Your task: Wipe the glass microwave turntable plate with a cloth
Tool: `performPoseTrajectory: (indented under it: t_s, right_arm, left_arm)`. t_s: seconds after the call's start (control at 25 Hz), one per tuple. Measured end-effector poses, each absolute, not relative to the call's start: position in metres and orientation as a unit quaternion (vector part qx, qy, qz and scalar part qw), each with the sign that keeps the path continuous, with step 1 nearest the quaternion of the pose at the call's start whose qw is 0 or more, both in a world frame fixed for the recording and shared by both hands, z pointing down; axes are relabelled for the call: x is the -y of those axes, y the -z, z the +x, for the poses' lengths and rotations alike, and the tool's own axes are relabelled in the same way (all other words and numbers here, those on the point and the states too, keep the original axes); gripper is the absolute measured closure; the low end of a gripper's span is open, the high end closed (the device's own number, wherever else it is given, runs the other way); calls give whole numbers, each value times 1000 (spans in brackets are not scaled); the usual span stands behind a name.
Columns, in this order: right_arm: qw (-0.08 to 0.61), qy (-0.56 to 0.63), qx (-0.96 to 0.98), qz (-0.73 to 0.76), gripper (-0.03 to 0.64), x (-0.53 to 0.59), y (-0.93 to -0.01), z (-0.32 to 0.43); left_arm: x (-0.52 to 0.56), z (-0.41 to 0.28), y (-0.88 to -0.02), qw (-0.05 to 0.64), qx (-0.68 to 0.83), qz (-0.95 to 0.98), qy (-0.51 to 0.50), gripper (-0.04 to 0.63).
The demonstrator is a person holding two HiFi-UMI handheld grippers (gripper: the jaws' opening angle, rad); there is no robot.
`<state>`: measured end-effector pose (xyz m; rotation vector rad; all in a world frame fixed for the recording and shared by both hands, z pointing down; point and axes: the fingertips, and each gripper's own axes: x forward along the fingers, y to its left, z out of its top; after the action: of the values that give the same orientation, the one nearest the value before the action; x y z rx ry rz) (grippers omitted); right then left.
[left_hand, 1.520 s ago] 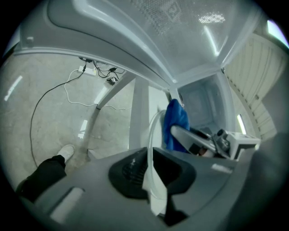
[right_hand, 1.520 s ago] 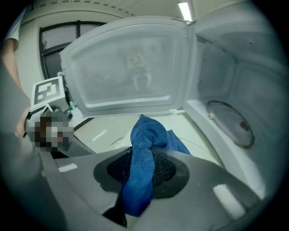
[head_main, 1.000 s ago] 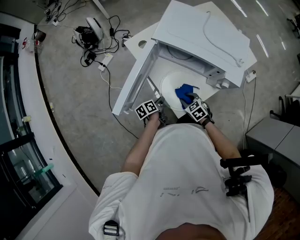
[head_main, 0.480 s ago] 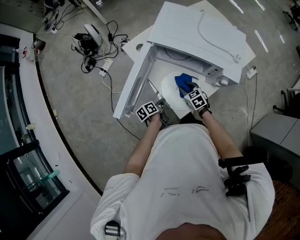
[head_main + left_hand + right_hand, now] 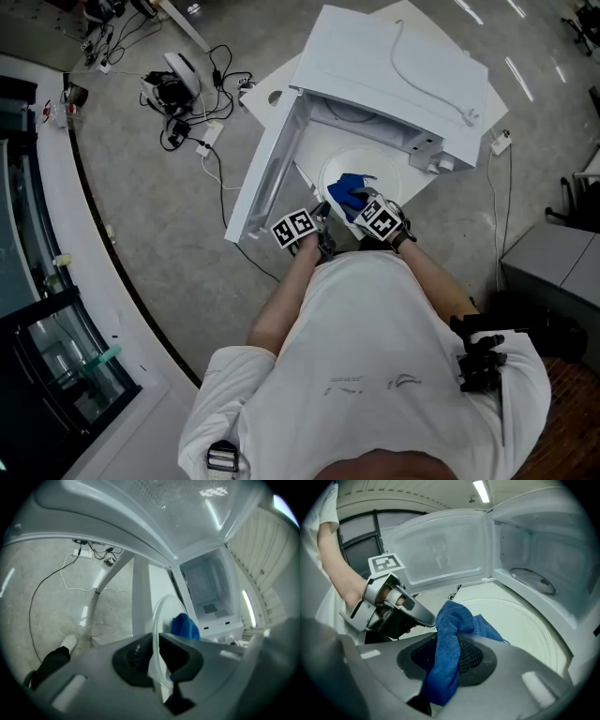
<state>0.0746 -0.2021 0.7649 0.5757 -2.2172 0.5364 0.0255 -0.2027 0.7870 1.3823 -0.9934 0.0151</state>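
Grey floor with wires on it goes all around the white microwave, and the microwave's door is wide open. Just in front of the microwave's open mouth lies the glass plate. The left gripper pinches the plate's rim on the side far from the microwave and has kept still. The right gripper squeezes the blue cloth and has just slid it over the plate, away from the microwave. So the wiping looks well under way.
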Motion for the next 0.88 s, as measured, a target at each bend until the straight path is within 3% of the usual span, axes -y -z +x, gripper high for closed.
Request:
performPoseTrajectory:
  t_s: [0.16,0.28,0.6,0.76,0.88]
  right_arm:
    - [297,-285,868,278,515,221,-752,96]
    - [278,-295,862,304,515,234,-742,112]
    - [245,-294,867,318,515,244,-718,119]
    - [244,-293,869,314,515,240,-717,116]
    - [245,-292,870,313,515,237,-718,116]
  left_arm:
    - [204,26,-778,637,422,644,-28,561]
    - [198,29,-776,623,409,664,-62,549]
    - [186,41,-786,661,363,653,-66,224]
    - [183,50,-798,670,355,648,-76,230]
    - [184,55,-803,662,357,653,-88,356]
